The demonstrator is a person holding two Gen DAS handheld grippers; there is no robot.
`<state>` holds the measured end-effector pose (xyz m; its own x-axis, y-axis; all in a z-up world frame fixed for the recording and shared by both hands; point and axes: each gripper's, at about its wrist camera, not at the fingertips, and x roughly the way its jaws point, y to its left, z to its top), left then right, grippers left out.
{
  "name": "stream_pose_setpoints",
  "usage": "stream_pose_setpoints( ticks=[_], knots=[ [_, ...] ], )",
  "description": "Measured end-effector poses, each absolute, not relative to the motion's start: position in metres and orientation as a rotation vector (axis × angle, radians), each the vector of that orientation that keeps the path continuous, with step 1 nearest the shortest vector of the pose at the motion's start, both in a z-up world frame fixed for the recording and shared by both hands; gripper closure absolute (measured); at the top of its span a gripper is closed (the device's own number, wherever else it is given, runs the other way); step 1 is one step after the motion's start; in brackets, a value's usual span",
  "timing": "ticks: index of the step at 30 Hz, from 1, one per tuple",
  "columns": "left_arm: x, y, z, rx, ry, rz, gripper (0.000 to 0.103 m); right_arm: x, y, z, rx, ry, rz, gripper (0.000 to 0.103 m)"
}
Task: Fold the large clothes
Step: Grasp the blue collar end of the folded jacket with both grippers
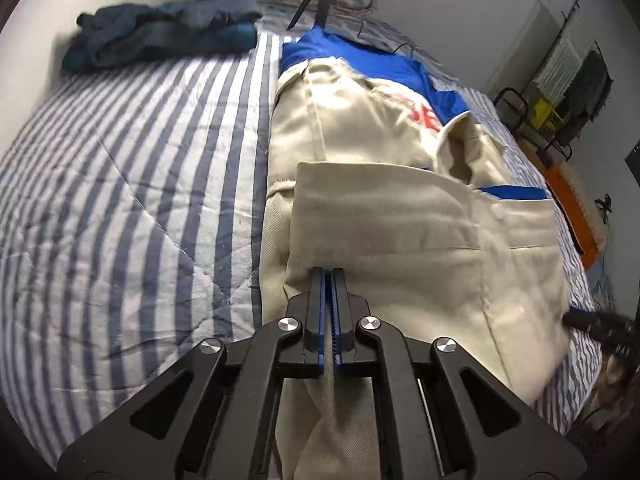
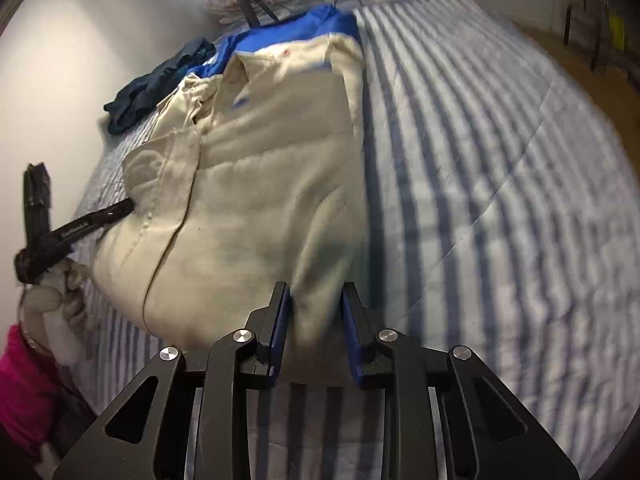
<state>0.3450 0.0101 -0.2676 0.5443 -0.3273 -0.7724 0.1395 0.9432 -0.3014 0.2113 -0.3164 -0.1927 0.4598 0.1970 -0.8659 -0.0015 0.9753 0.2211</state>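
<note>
Jacket [image 1: 380,208], beige with blue panels and red lettering, lies lengthwise on the striped bedspread [image 1: 132,184], its sides already turned in so that it forms a long narrow strip; the blue end lies far from the cameras, the beige end near them. The left gripper [image 1: 329,276] has its jaws pressed together on a fold of the beige cloth at the near edge, so the fabric is pinched flat between the blue pads. The right gripper [image 2: 316,296] stands partly spread at the other near corner; a hump of cloth sits between its fingers, but whether the pads actually press on it I cannot tell (the picture is blurred there). In the right wrist view the left gripper [image 2: 120,210] shows at the cloth's far side, carried by a gloved hand [image 2: 56,312] with a pink sleeve [image 2: 24,384].

The step in hand looks like taking hold of the 2 near corners for the lengthwise fold. Next, I judge, the right jaws must close firmly on their corner; then both hands lift together and carry the near end over toward the blue end, keeping the edge taut and level so the layers do not slide apart. A dark garment [image 1: 160,36] lies bunched well apart.
</note>
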Motion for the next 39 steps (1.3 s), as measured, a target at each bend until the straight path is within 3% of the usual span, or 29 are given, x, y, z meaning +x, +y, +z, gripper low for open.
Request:
stream_pose_setpoints(
  ticks=[7, 19, 20, 22, 24, 30, 32, 35, 39],
  knots=[
    [0.33, 0.027, -0.214, -0.242, 0.856, -0.325, 0.098, 0.211, -0.315, -0.129, 0.171, 0.814, 0.132, 0.079],
    [0.418, 0.077, -0.057, -0.28, 0.647, -0.368, 0.097, 0.296, -0.292, -0.028, 0.09, 0.746, 0.228, 0.079],
    [0.431, 0.08, -0.048, -0.277, 0.642, -0.37, 0.095, 0.307, -0.293, -0.019, 0.092, 0.741, 0.237, 0.079],
    [0.456, 0.083, -0.034, -0.274, 0.638, -0.376, 0.073, 0.326, -0.294, -0.004, 0.079, 0.734, 0.231, 0.079],
    [0.48, 0.083, -0.026, -0.271, 0.627, -0.361, 0.07, 0.348, -0.296, 0.007, 0.075, 0.735, 0.223, 0.079],
    [0.539, 0.07, -0.055, -0.26, 0.717, -0.368, 0.065, 0.411, -0.319, 0.007, 0.129, 0.753, 0.188, 0.079],
    [0.56, 0.063, -0.073, -0.26, 0.757, -0.362, 0.064, 0.429, -0.326, -0.004, 0.138, 0.771, 0.187, 0.079],
    [0.588, 0.054, -0.102, -0.284, 0.823, -0.379, 0.063, 0.458, -0.336, -0.035, 0.15, 0.816, 0.177, 0.067],
    [0.622, 0.045, -0.138, -0.287, 0.882, -0.371, 0.059, 0.495, -0.342, -0.075, 0.104, 0.884, 0.166, 0.067]
  ],
)
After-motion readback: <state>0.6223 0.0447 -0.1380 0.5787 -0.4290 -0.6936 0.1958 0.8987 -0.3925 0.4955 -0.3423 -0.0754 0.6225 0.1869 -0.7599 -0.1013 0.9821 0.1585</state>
